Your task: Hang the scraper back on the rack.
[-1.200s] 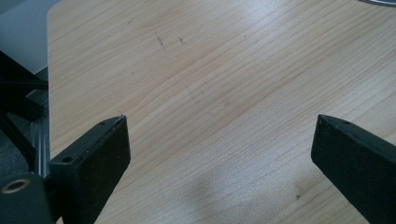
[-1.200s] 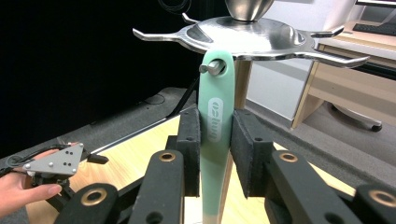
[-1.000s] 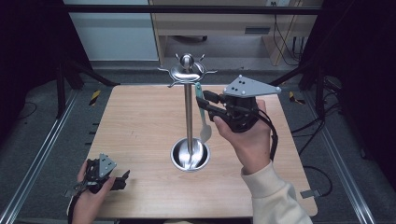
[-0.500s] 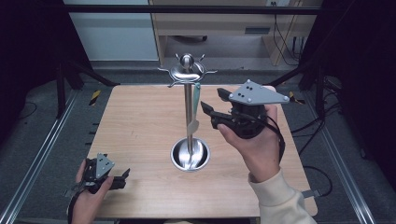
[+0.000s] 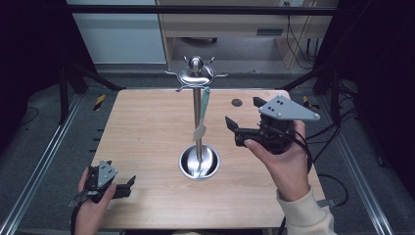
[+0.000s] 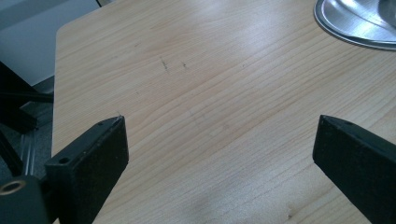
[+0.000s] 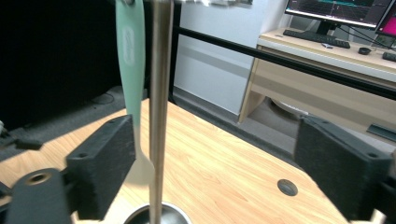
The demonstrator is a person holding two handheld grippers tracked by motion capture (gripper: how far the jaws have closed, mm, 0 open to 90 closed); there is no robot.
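At the near left corner of the table (image 5: 147, 117), the left hand (image 5: 90, 208) is seen coming in from the bottom edge. The left gripper (image 5: 125, 185) is held low, just over the wood, and is pointed to the right, toward the stand's round base (image 5: 199, 162). Its jaws are spread wide, and nothing is held between them. In the left gripper view, bare wood is seen between the two black jaws, and the shiny base (image 6: 359, 21) is seen at the top right corner.

Farther in, on the right side, the right hand (image 5: 284, 156) is reached forward from a pale sleeve (image 5: 306, 215). The right gripper (image 5: 241, 117) is held higher, level, and is pointed left at the stand (image 5: 197, 122). Its jaws have just been opening and are now wide apart; nothing is pinched.

The green spoon (image 5: 202, 112) is hung from a hook at the top of the stand, beside the pole, with its pale bowl end down. It is apart from the right gripper. In the right gripper view, the spoon (image 7: 130, 70) and the pole (image 7: 159, 107) are seen close to the left jaw.
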